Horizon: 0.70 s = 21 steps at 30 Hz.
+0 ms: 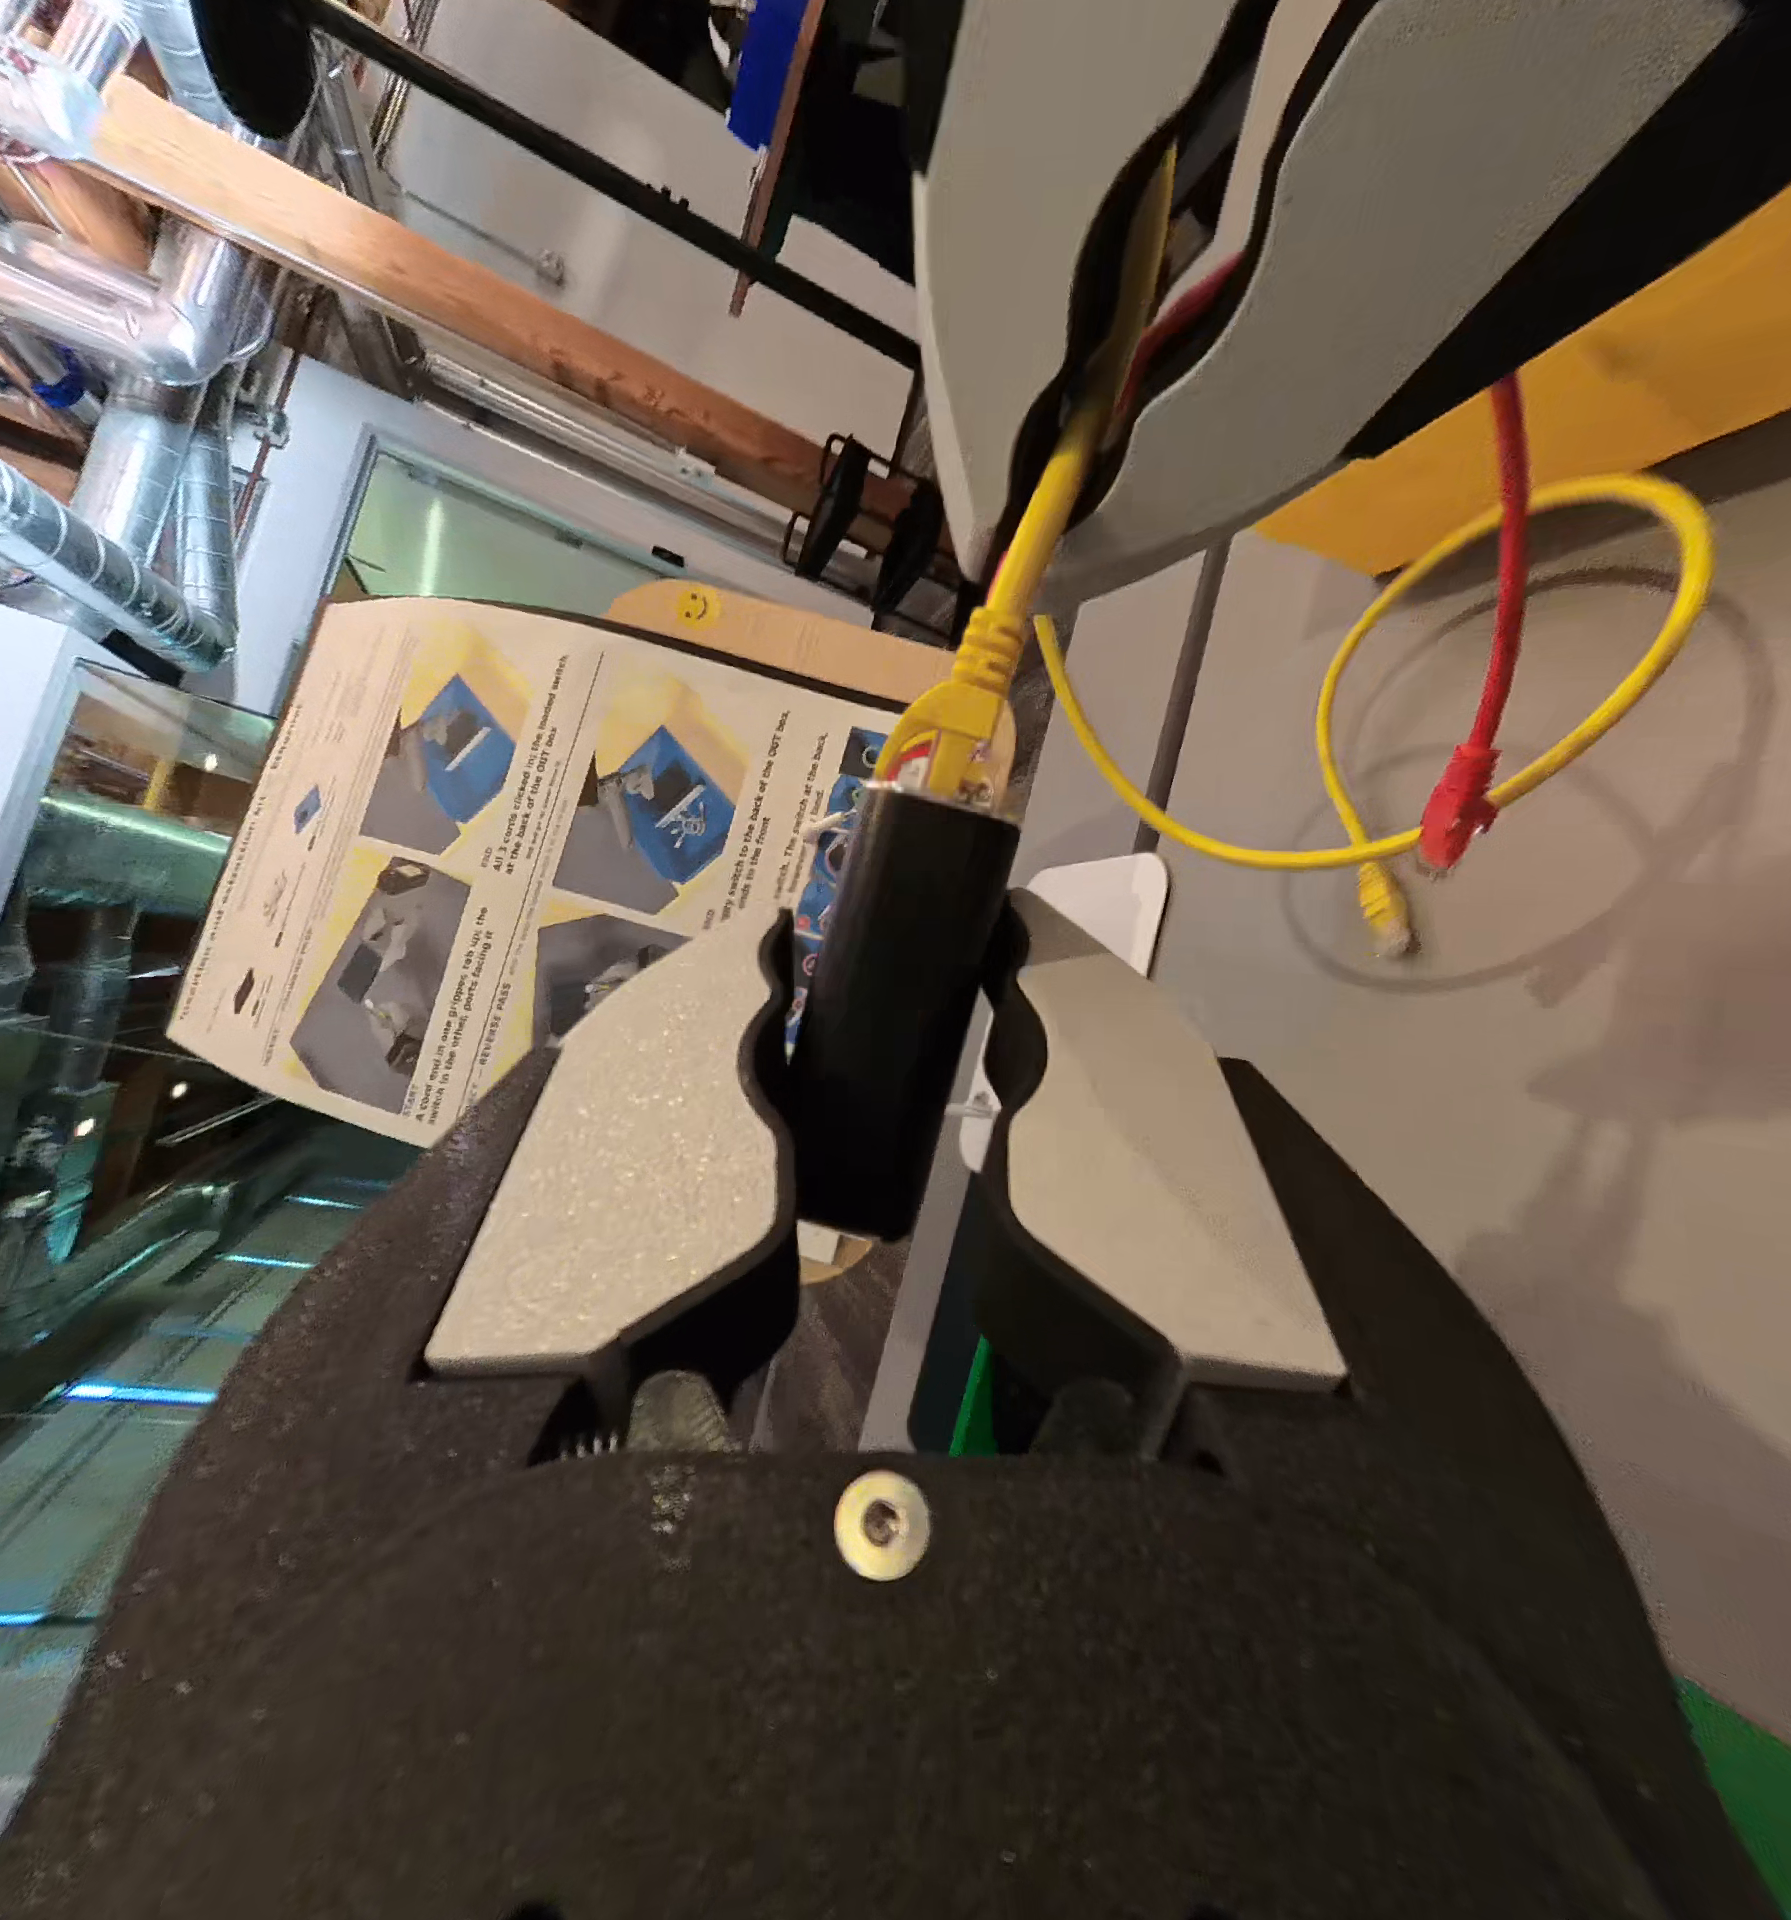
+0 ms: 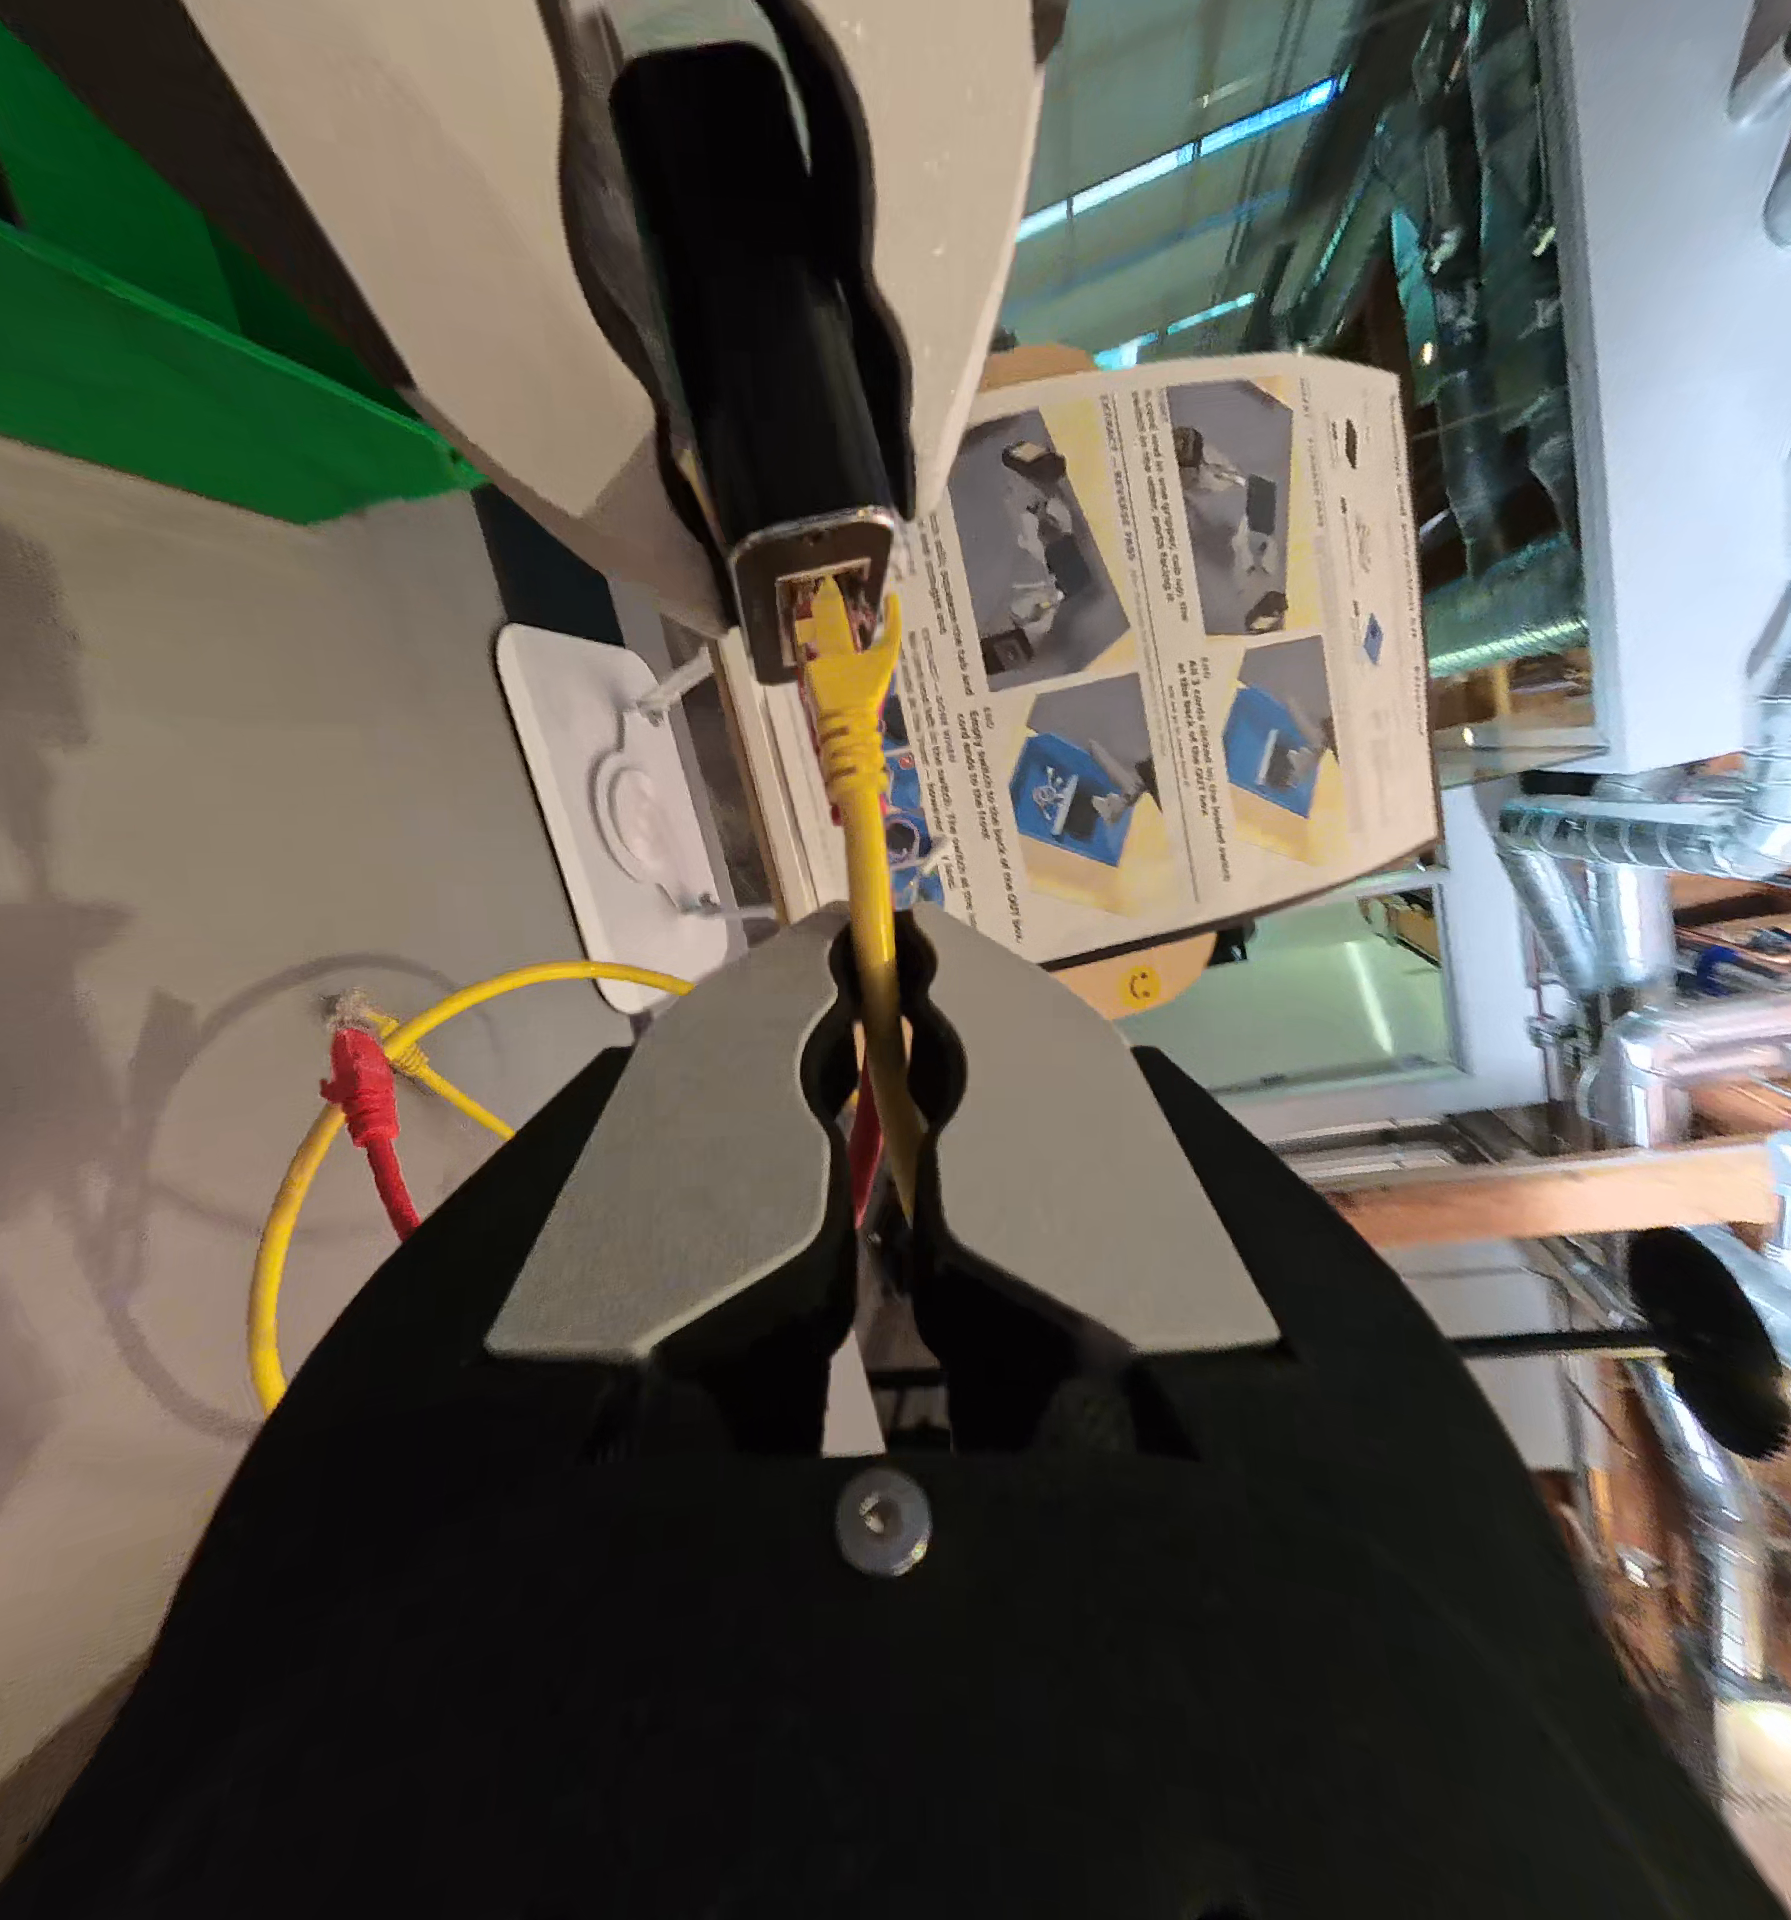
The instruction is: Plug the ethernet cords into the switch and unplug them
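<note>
My left gripper (image 1: 896, 935) is shut on a black switch (image 1: 901, 987) and holds it up off the grey table (image 1: 1545, 1195). A yellow ethernet plug (image 1: 964, 717) sits in the switch's port. My right gripper (image 2: 880, 935) is shut on that plug's yellow cord (image 2: 870, 894), a little behind the plug (image 2: 844, 665). A red cord (image 2: 865, 1132) also runs between its fingers, deeper in. The switch (image 2: 766, 343) and the left gripper's fingers (image 2: 517, 260) show at the top of the right wrist view. A loose red plug (image 1: 1457, 805) and a loose yellow plug (image 1: 1384, 904) lie on the table.
A printed instruction sheet (image 1: 517, 831) stands behind the switch. A white plate (image 2: 621, 790) lies on the table. A green bin (image 2: 143, 353) and a yellow bin (image 1: 1597, 416) stand at the table's sides. The yellow cord loops (image 1: 1597, 582) over the table. There is about 6 cm between the tips of the two grippers.
</note>
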Each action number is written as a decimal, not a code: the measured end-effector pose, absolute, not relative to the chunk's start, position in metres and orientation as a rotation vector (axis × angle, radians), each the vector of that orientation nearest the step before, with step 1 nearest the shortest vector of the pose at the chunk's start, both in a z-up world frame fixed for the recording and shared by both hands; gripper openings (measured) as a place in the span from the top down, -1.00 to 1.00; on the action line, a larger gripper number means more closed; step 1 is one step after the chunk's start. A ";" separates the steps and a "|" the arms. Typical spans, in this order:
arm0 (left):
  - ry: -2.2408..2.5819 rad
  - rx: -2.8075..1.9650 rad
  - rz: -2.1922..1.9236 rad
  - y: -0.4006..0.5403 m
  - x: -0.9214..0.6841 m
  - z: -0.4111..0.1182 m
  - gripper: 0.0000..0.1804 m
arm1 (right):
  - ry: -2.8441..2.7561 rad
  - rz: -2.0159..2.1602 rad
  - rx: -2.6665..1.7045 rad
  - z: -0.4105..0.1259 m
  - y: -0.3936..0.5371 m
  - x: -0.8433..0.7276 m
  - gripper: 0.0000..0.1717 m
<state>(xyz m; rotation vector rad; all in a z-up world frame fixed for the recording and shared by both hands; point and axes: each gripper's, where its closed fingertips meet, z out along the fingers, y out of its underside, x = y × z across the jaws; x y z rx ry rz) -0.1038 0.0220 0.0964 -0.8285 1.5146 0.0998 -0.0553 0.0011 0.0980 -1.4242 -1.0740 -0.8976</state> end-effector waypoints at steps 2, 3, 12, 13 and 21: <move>1.530 -0.839 0.139 0.026 -0.103 0.091 0.66 | -1.094 -0.969 -1.421 0.097 0.000 -0.057 0.94; 1.537 -0.838 0.169 0.028 -0.102 0.088 0.67 | -1.104 -0.985 -1.415 0.096 0.000 -0.059 0.94; 1.444 -0.682 0.248 0.033 -0.100 0.099 0.70 | -1.156 -0.813 -1.279 0.104 -0.012 -0.077 0.80; 1.436 -0.670 0.250 0.032 -0.099 0.100 0.70 | -1.191 -0.775 -1.210 0.106 -0.017 -0.084 0.77; 1.460 -0.551 0.260 0.011 -0.088 0.096 0.70 | -1.304 -0.859 -1.070 0.102 -0.027 -0.092 0.75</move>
